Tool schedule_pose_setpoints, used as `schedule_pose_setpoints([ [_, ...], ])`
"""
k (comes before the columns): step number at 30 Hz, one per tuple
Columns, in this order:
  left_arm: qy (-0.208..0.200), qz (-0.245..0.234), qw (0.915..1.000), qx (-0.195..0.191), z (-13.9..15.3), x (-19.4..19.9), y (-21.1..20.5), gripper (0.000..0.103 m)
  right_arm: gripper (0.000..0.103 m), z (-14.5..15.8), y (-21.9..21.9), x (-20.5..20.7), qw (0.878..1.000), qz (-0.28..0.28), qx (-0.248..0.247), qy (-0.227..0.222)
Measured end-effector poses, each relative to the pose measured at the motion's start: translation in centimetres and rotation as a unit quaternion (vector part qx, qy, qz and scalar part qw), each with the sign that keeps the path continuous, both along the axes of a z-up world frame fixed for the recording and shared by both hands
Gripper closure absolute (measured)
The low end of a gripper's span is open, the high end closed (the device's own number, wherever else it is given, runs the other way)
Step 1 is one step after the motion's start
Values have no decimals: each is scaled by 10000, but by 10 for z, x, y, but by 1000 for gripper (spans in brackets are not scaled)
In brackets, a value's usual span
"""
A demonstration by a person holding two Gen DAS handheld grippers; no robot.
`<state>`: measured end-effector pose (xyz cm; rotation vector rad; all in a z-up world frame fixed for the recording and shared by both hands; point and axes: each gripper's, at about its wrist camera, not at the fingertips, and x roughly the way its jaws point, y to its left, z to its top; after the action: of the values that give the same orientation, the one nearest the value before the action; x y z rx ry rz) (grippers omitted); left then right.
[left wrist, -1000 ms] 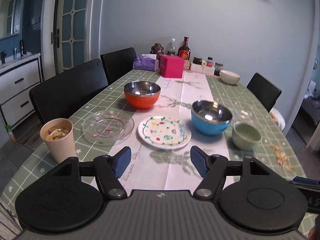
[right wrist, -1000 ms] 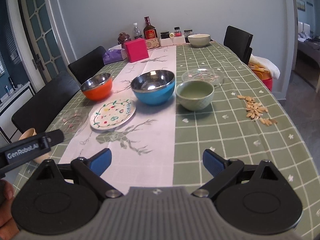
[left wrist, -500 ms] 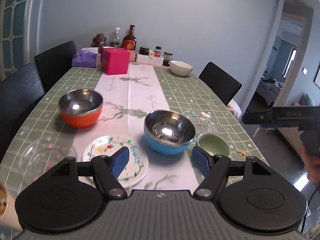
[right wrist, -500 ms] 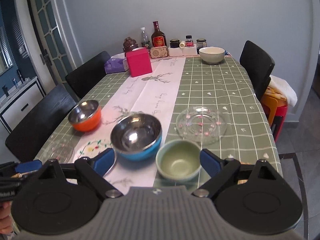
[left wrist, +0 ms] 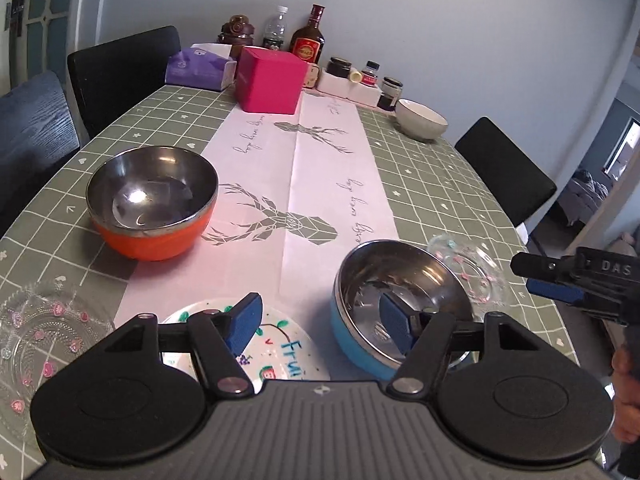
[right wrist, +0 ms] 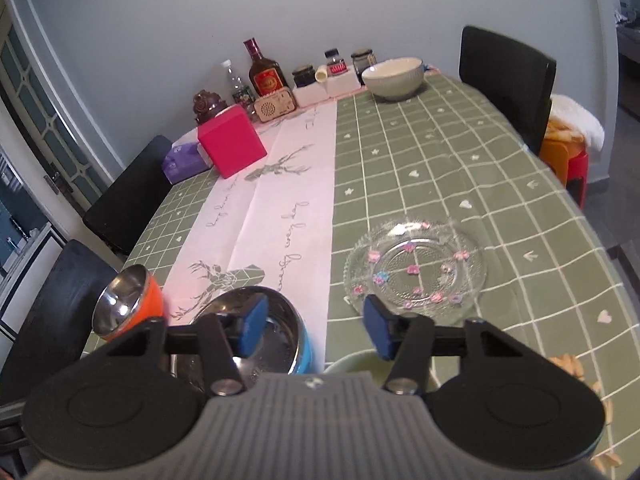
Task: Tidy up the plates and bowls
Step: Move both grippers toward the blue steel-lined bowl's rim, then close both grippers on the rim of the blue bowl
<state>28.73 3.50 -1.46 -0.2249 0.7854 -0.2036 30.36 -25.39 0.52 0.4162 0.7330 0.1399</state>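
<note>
While the left gripper [left wrist: 322, 322] is held low over the near end of the table [left wrist: 420, 184], its jaws are seen apart and closing, with nothing pressed between the blue pads. The right pad is seen in front of the blue bowl [left wrist: 396, 300], the left one over the painted plate [left wrist: 276, 346]. An orange bowl [left wrist: 152, 202] stands further off to the left, a glass plate [left wrist: 44, 336] at the near left edge, and a second glass plate [left wrist: 474, 272] just behind the blue bowl. The right gripper [left wrist: 568, 284] is visible at the right edge.

In the right wrist view, the right gripper [right wrist: 314, 326] is shown with its jaws apart and closing on nothing. The glass plate [right wrist: 416, 270] lies just beyond its right pad. The blue bowl [right wrist: 260, 336] sits behind the left pad, and what seems to be a green bowl's rim [right wrist: 348, 362] is partly hidden below. A white bowl [right wrist: 394, 76] stands at the far end.
</note>
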Motion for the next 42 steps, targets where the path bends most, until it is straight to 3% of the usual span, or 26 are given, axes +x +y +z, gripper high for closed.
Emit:
schedule_pose_setpoints([
  [3, 52, 138, 9999, 72, -8, 6, -2, 25, 54, -4, 6, 4, 9997, 93, 55, -214],
  [6, 72, 224, 9994, 250, -15, 12, -5, 25, 54, -12, 20, 13, 9990, 187, -413, -34],
  [10, 258, 49, 9995, 151, -24, 18, -8, 25, 56, -31, 23, 20, 9979, 231, -565, 204],
  [14, 261, -139, 9991, 290, -31, 19, -19, 25, 58, -50, 21, 25, 9980, 206, -493, 345],
  [20, 264, -227, 9990, 285, -39, 27, -34, 25, 59, -55, 28, 28, 9972, 464, -527, 261],
  [23, 224, -199, 9986, 443, -40, 28, -39, 26, 68, -56, 30, 28, 9967, 595, -493, 251],
  [26, 374, -375, 9975, 471, -41, 32, -42, 39, 86, -59, 31, 30, 9969, 675, -279, 285],
  [28, 391, -543, 9967, 460, -42, 32, -44, 60, 86, -60, 30, 30, 9971, 681, -123, 308],
  [31, 271, -657, 9950, 697, -43, 29, -48, 69, 88, -59, 35, 27, 9964, 767, -235, 288],
  [42, 523, -546, 9949, 662, -38, 29, -43, 83, 90, -49, 37, 15, 9963, 751, -356, 208],
])
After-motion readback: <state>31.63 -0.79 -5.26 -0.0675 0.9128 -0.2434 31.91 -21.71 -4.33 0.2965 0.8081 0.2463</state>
